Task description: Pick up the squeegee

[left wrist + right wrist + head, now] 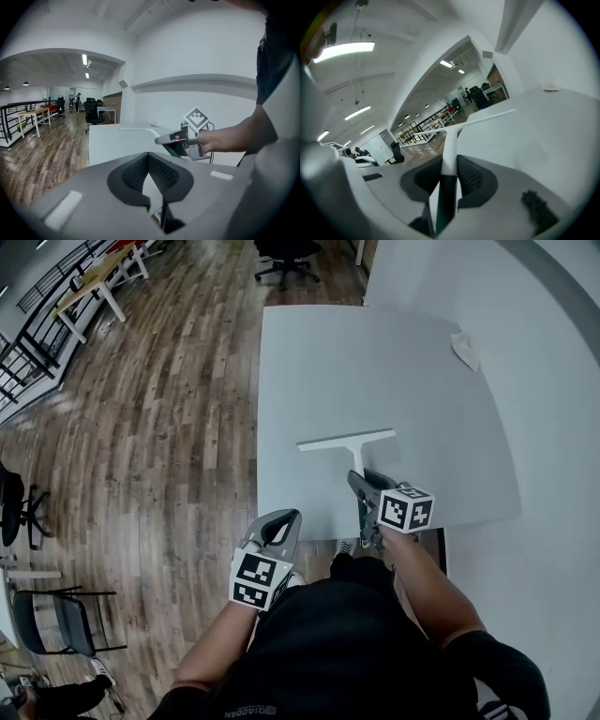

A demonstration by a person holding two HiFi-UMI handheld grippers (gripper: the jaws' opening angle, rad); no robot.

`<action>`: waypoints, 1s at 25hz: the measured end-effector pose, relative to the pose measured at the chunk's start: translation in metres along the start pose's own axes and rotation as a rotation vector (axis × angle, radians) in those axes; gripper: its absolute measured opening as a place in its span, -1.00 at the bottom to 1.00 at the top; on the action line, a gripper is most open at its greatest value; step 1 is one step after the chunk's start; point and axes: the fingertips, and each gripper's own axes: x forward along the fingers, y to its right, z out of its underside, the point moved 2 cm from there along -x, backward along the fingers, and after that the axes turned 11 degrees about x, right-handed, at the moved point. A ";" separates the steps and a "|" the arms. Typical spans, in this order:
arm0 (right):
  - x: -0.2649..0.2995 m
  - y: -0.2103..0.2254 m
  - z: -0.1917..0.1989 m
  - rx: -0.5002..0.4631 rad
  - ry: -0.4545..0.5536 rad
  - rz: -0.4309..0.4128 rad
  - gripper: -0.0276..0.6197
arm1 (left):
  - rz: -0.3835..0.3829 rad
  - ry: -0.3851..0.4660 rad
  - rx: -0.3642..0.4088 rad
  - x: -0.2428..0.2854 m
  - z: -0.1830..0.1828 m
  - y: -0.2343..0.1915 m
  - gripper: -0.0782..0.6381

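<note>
1. Head view. Shows the squeegee (349,440) out over the white table (309,362), blade crosswise at the far end, handle running back into the right gripper (362,480), which is clamped on it. Puts the left gripper (284,519) by the table's near left corner, left of the squeegee and apart from it.
2. Left gripper view. Looks along the left gripper (149,157), pads together at the tips with nothing between them. Catches, farther off to the right, the right gripper (165,139), with the squeegee (136,129) reaching left from it over the table (108,145).
3. Right gripper view. Looks along the right gripper (450,165), pads pressed on both sides of the handle of the squeegee (449,145). Shows the blade crosswise at the far end, with the table (543,136) to the right.
</note>
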 end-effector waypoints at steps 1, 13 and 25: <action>-0.009 -0.014 0.003 -0.005 0.012 -0.016 -0.61 | 0.005 0.010 -0.001 -0.008 0.000 0.002 -0.76; -0.093 -0.102 0.016 -0.047 0.165 -0.067 -0.61 | 0.074 0.081 0.017 -0.054 -0.001 0.019 -0.76; -0.159 -0.099 0.016 -0.122 0.204 -0.088 -0.61 | 0.097 0.119 0.025 -0.039 -0.034 0.083 -0.76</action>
